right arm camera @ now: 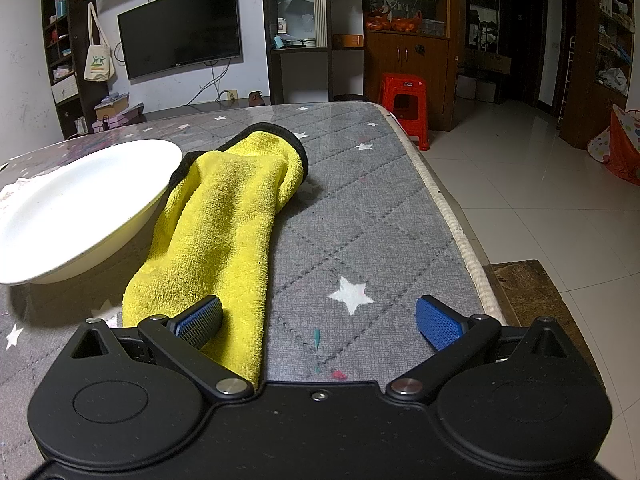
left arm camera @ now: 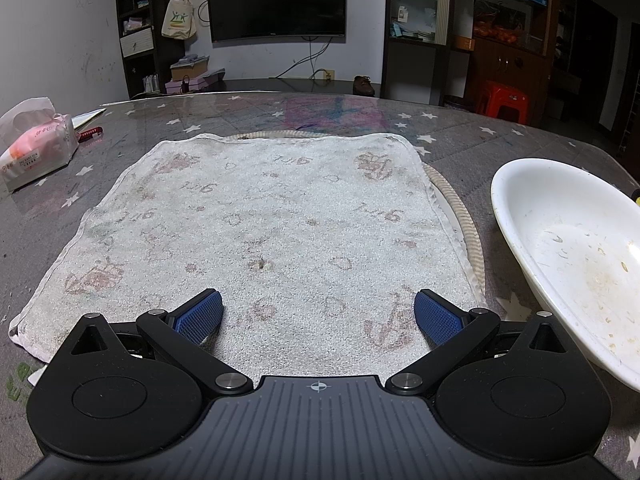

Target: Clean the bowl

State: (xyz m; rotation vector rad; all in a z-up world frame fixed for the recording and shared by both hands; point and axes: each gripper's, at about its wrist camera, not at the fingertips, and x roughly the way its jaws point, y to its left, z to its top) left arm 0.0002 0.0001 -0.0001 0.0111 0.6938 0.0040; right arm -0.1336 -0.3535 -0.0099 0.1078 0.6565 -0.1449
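A table covered in a grey quilted cloth printed with white stars was seen filling most of both views. Across its middle, in the left wrist view, a worn white towel with faded pink markings was spread flat. The white bowl was set on the table just to the right of that towel, its inside marked with brownish smears and crumbs; in the right wrist view the same bowl was found at the left. A yellow cloth with a dark edge was laid beside the bowl on its right, its left edge touching or tucked under the bowl's side. Far to the left of the towel a pink pack of tissues was placed near the table's edge. The left gripper was held over the near end of the towel with its blue pads spread wide and nothing between them. The right gripper was likewise spread wide, one pad over the near end of the yellow cloth, nothing pinched.
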